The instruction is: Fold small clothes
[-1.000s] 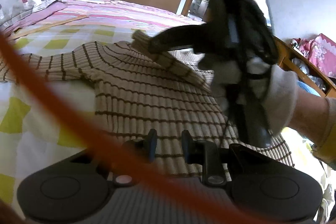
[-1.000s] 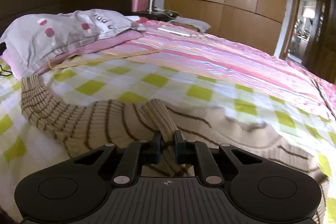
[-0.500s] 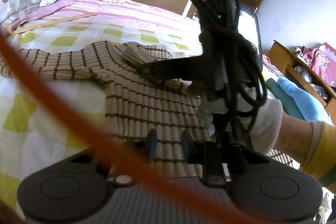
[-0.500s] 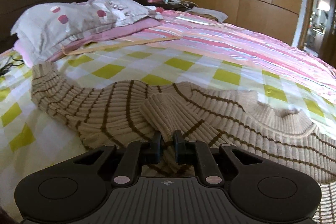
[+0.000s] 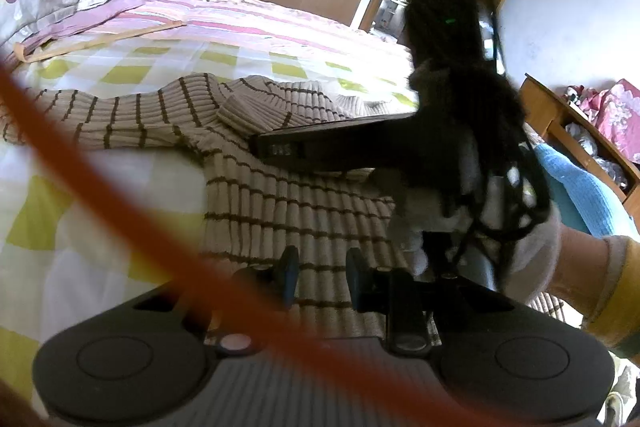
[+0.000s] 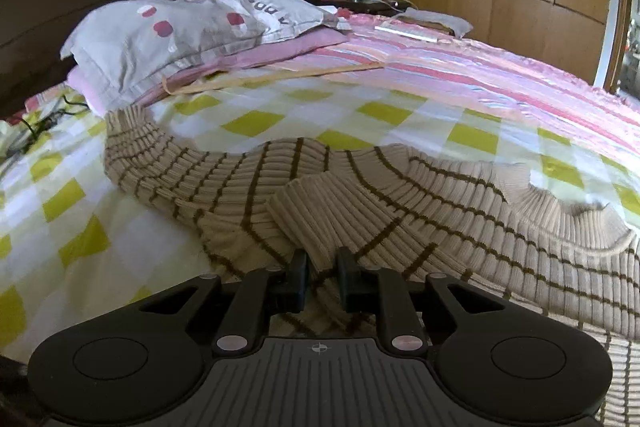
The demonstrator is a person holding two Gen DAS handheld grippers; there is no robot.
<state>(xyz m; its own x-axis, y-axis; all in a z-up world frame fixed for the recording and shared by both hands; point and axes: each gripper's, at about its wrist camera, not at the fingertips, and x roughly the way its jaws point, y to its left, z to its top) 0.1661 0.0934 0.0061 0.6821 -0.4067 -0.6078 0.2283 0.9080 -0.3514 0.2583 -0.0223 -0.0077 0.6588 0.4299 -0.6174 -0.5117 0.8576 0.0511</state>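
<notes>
The striped sweater [image 6: 400, 211] lies spread on the bed [image 6: 256, 123], its folded-over sleeve between the right gripper [image 6: 322, 277] fingers, which have just been opening, while the left gripper [image 5: 318, 277] hovers slightly parted, empty, an orange blur [image 5: 120, 211] hiding part of its view.

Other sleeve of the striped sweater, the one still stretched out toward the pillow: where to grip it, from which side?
Take the outstretched sleeve at its ribbed cuff, the free end near the pillow. It lies flat on the checked bedspread with open cloth around it, so come from above and pinch across the cuff's width. The right gripper, its jaws just opening, is over the already folded sleeve.
</notes>
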